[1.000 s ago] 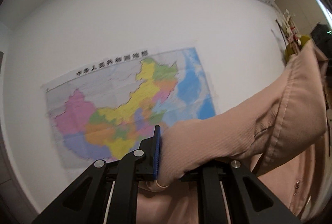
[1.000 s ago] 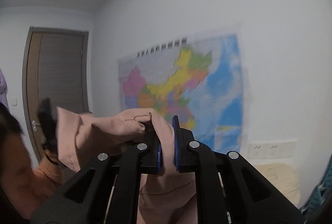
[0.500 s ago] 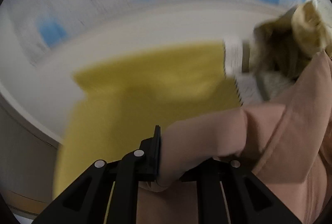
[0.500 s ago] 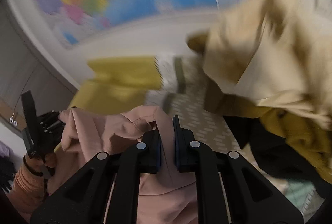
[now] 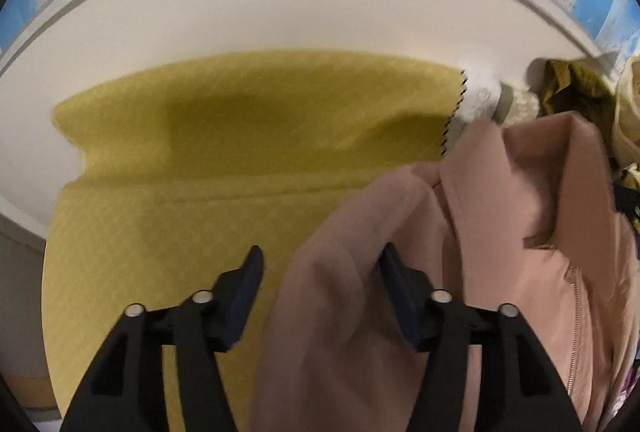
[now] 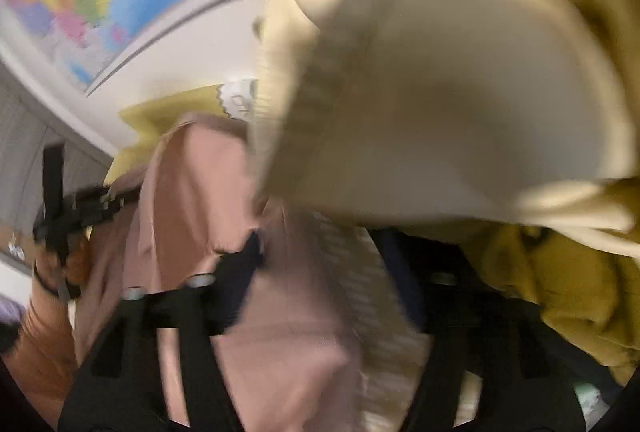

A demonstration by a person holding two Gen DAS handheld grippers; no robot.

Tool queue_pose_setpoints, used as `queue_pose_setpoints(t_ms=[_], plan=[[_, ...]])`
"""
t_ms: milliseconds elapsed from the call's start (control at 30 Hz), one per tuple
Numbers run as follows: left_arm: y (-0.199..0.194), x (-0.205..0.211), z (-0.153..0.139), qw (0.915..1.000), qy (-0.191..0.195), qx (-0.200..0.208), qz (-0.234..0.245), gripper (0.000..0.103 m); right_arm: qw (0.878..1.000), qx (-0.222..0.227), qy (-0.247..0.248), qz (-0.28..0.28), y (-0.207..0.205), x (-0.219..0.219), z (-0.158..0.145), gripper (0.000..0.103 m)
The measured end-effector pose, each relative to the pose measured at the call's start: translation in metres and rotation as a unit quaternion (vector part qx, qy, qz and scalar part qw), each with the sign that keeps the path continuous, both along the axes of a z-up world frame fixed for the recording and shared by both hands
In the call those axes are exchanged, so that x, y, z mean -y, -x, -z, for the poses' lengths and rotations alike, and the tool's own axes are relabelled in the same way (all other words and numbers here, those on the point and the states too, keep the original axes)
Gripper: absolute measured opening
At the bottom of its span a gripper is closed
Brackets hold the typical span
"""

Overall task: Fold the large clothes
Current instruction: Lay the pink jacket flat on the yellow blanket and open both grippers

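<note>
Soft, even indoor light fills both fisheye views, with dark vignette corners and curved edges. The left view is mildly blurred; a broad shadow darkens the yellow cloth (image 5: 224, 160) toward 12 o'clock. The right view is heavily motion-smeared, worst across the cream garment (image 6: 460, 80) at 1 o'clock.

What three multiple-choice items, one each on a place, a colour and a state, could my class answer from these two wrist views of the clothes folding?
1. Where does the pink garment lie in the left wrist view?
A. right of the yellow blanket
B. on the floor
C. hung on the map

2. What colour is the big garment filling the right wrist view?
A. navy
B. cream
C. red

3. How does the left tool stand?
A. clamped on pink cloth
B. closed on nothing
C. open, cloth loose between its pads

Key: 1 A, pink cloth covers the blanket's right part. 2 B, pale cream folds. 3 C, the pads stand apart, having just opened.
</note>
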State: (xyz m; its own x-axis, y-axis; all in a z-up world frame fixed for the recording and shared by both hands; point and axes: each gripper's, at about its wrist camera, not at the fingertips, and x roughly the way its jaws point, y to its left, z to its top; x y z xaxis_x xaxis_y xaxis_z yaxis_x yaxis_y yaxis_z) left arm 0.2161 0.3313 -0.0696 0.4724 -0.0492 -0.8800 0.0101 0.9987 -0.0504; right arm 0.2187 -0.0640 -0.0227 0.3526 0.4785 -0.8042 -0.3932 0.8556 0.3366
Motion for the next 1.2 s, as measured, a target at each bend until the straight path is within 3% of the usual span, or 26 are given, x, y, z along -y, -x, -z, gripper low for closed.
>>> queue_pose_setpoints(t_ms=[133, 233, 400, 433, 500, 533, 567, 633, 700, 800, 833, 933, 967, 1033, 1067, 1133, 1200], plan=[[0.013, 0.007, -0.006, 0.9994, -0.031, 0.012, 0.011, 0.064, 0.999, 0.018, 0.004, -0.045, 0.039, 0.011, -0.013, 0.087], [0.036, 0.011, -0.008, 0.9996, -0.016, 0.01, 0.02, 0.065, 0.998, 0.017, 0.028, -0.062, 0.064, 0.003, -0.013, 0.095], [0.074, 0.023, -0.014, 0.9968, -0.039, 0.061, 0.033, 0.07, 0.993, 0.054, 0.072, -0.07, 0.116, -0.01, 0.013, 0.096], [0.084, 0.029, -0.017, 0.9959, -0.038, 0.072, 0.038, 0.07, 0.992, 0.065, 0.084, -0.069, 0.128, -0.013, 0.02, 0.092], [0.098, 0.041, -0.024, 0.9953, -0.027, 0.08, 0.049, 0.07, 0.99, 0.063, 0.11, -0.055, 0.136, -0.023, 0.031, 0.062], [0.102, 0.051, -0.032, 0.9935, -0.019, 0.088, 0.069, 0.07, 0.992, 0.04, 0.103, -0.056, 0.137, -0.02, 0.036, 0.028], [0.107, 0.062, -0.041, 0.9908, -0.02, 0.102, 0.086, 0.07, 0.993, 0.026, 0.099, -0.054, 0.136, -0.014, 0.036, 0.011], [0.104, 0.087, -0.053, 0.9854, -0.014, 0.117, 0.123, 0.071, 0.994, 0.036, 0.095, -0.043, 0.133, -0.002, 0.028, 0.004], [0.088, 0.106, -0.051, 0.9847, 0.001, 0.114, 0.132, 0.068, 0.997, 0.024, 0.064, -0.027, 0.128, 0.017, 0.015, 0.004], [0.052, 0.143, -0.038, 0.983, 0.014, 0.091, 0.159, 0.049, 0.998, 0.038, 0.055, -0.011, 0.112, 0.031, -0.012, 0.004], [0.037, 0.158, -0.03, 0.9836, 0.015, 0.08, 0.161, 0.044, 0.997, 0.043, 0.06, -0.005, 0.103, 0.034, -0.019, 0.006], [0.004, 0.187, -0.016, 0.984, 0.039, 0.044, 0.168, 0.036, 0.994, 0.029, 0.095, 0.046, 0.085, 0.045, -0.01, 0.056], [-0.001, 0.192, -0.013, 0.9838, 0.043, 0.04, 0.169, 0.036, 0.992, 0.024, 0.108, 0.065, 0.084, 0.053, -0.005, 0.061], [-0.012, 0.203, -0.008, 0.9831, 0.038, 0.039, 0.175, 0.035, 0.995, 0.016, 0.063, 0.073, 0.1, 0.069, 0.001, 0.066], [-0.015, 0.208, -0.007, 0.9822, 0.031, 0.042, 0.18, 0.035, 0.997, 0.014, 0.045, 0.067, 0.111, 0.072, 0.001, 0.079], [-0.022, 0.22, -0.003, 0.9796, 0.028, 0.036, 0.196, 0.035, 0.999, 0.017, 0.007, 0.049, 0.147, 0.077, 0.0, 0.093], [-0.03, 0.236, 0.003, 0.9766, 0.028, 0.03, 0.211, 0.035, 0.999, 0.013, 0.003, 0.031, 0.177, 0.071, 0.003, 0.093]])
